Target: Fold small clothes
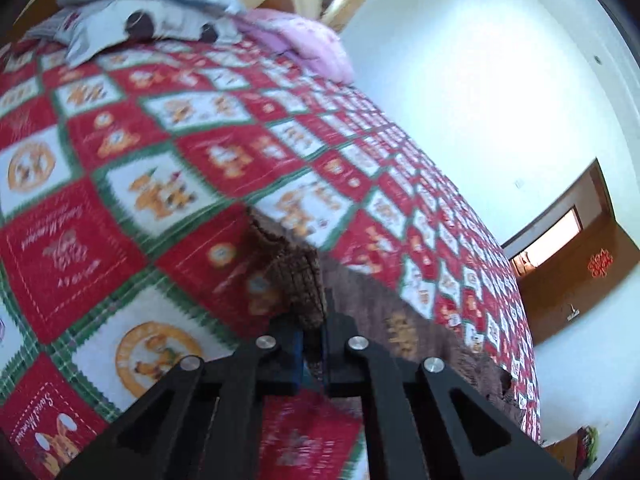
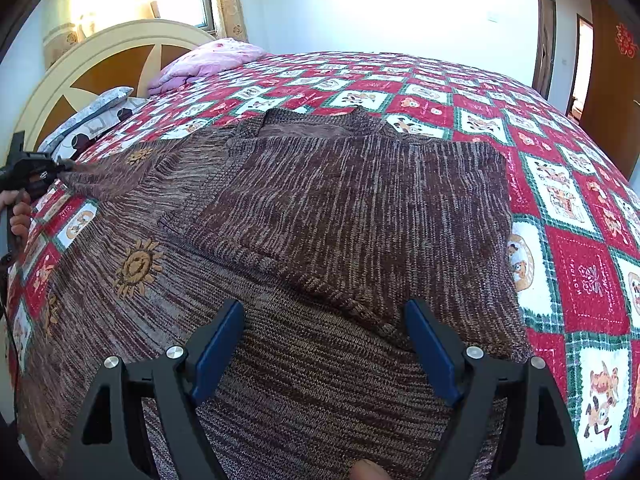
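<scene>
Left gripper (image 1: 314,344) is clamped on the sweater (image 2: 320,216) edge; right gripper (image 2: 326,354) hangs open above the knit. Best to carry that edge across flat.

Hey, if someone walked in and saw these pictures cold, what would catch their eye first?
Probably the loud red, white and green patchwork bedspread covering the whole bed. Next, the brown knitted sweater with orange sun motifs spread across its middle, one side already folded in. Then the black left claw at the far left pinching a sweater sleeve, while the right claw hangs open over the hem.
</scene>
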`<action>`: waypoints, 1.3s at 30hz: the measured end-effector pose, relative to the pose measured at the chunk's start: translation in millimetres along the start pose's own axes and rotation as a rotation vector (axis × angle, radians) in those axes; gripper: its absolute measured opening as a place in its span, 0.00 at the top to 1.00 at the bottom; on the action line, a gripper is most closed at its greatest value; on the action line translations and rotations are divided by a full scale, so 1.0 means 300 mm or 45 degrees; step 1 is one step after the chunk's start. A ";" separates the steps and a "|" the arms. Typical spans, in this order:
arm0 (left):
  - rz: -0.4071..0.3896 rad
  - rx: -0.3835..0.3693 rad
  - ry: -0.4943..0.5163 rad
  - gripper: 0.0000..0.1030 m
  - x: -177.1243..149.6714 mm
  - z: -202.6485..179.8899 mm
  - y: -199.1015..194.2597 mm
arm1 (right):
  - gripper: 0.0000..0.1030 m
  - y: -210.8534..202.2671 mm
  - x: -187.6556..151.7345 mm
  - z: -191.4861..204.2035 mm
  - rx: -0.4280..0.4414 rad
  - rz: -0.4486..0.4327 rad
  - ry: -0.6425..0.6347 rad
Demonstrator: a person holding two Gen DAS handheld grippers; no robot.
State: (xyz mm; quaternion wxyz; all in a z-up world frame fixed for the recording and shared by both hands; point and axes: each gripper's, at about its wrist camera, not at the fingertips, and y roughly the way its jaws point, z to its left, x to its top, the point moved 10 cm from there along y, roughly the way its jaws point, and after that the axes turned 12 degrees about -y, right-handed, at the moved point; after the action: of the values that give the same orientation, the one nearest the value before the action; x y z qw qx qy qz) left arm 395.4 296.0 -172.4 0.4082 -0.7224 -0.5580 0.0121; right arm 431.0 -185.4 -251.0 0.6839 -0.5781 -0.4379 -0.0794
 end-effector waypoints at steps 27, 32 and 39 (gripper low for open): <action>0.070 -0.396 0.417 0.95 -0.318 -0.810 -0.126 | 0.19 -0.538 -0.248 -0.292 -0.159 -0.320 0.402; 0.123 -0.437 0.520 0.95 -0.497 -0.940 -0.096 | 0.19 -0.526 -0.263 -0.291 -0.132 -0.322 0.425; 0.184 -0.299 0.868 0.94 -0.935 -1.004 0.076 | 0.19 -0.517 -0.264 -0.269 -0.111 -0.328 0.431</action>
State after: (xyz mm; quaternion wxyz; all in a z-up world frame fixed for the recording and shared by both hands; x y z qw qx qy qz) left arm 450.2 -107.5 -108.3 0.4830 -0.7645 -0.3349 -0.2645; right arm 328.8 -335.8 -189.9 0.7063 -0.5247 -0.3834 -0.2809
